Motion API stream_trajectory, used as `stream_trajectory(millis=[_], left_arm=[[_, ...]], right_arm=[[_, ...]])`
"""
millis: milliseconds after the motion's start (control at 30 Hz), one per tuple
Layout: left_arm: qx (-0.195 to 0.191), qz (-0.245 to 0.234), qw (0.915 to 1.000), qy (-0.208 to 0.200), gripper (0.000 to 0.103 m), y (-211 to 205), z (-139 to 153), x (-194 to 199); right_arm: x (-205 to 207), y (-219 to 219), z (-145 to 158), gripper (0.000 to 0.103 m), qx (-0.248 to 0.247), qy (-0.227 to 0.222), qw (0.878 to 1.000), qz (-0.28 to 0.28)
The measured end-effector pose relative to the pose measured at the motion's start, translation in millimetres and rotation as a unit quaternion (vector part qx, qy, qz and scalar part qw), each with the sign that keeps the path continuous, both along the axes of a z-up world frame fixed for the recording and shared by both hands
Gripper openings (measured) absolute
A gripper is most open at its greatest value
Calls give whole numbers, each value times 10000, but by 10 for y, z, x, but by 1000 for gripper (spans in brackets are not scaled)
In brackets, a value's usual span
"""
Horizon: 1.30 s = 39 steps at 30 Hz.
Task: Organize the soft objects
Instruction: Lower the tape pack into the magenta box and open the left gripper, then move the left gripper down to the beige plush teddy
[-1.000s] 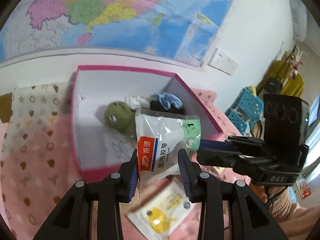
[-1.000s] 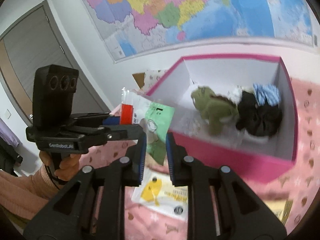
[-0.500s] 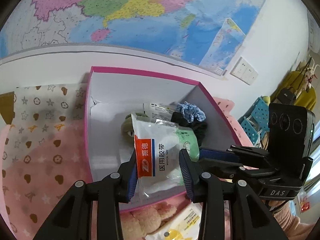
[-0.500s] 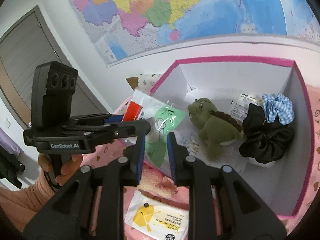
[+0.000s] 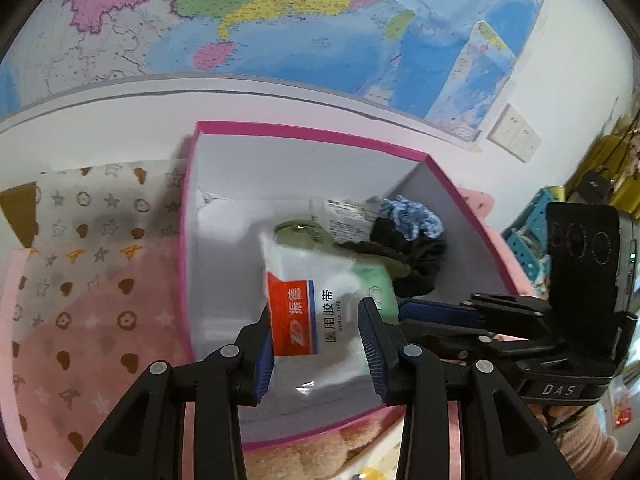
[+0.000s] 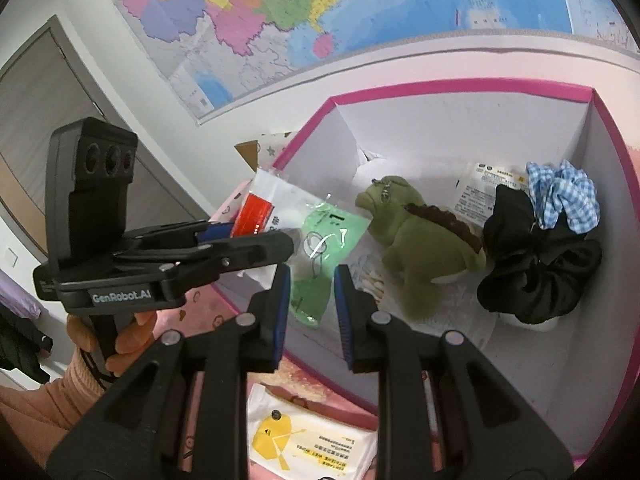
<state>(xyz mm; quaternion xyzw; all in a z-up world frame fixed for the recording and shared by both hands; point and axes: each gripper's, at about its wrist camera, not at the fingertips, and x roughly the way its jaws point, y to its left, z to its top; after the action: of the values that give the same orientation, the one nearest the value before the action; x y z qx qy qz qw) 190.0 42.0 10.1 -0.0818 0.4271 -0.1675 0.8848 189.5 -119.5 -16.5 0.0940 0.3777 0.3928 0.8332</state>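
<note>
The left gripper (image 5: 316, 344) pinches the medical tape packet (image 5: 320, 300) by its lower edge, with the right gripper (image 6: 308, 296) part-open around the packet's green corner, perhaps touching it. The packet hangs over the pink box (image 6: 616, 152), long axis pointing toward the green plush (image 6: 420, 236) inside, so letting go should need only the left gripper's 2 fingers to part.

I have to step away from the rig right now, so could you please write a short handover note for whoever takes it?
Left gripper: shut on the medical tape packet, held over the pink box.
Right gripper: open around the packet's green end, not clamped.
Done: green dinosaur plush, black scrunchie and blue checked scrunchie are in the box.
Left: drop the packet in; the wet wipes pack lies outside, in front of the box.
</note>
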Motion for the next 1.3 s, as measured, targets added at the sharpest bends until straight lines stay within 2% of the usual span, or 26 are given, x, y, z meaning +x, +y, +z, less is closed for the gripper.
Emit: stream_trajectory(millis=[233, 300, 467, 600, 700, 833, 1000, 1300], left_arm=[[75, 317, 9995, -59, 43, 82, -7, -10], [81, 378, 9990, -226, 50, 111, 42, -81], [34, 378, 9974, -611, 55, 127, 181, -300], [29, 318, 9953, -917, 63, 95, 276, -525], [8, 263, 9941, -1055, 63, 79, 298, -701], [-163, 131, 9945, -1029, 63, 92, 215, -893], [-334, 230, 9960, -791, 63, 175, -10, -1097], [-350, 478, 9981, -170, 63, 265, -480, -1198]], right_arm=[[39, -23, 30, 29, -70, -17, 9997, -220], [18, -50, 44, 30, -62, -55, 9997, -245], [-161, -137, 136, 31, -51, -338, 9991, -246], [-380, -233, 229, 38, 20, -580, 9982, -163], [-551, -318, 279, 39, 90, -713, 9973, -117], [-779, -465, 275, 41, 93, -808, 9966, -130], [-988, -584, 150, 42, 25, -751, 9971, -154], [-1105, -563, -358, 42, 21, -58, 9999, -161]])
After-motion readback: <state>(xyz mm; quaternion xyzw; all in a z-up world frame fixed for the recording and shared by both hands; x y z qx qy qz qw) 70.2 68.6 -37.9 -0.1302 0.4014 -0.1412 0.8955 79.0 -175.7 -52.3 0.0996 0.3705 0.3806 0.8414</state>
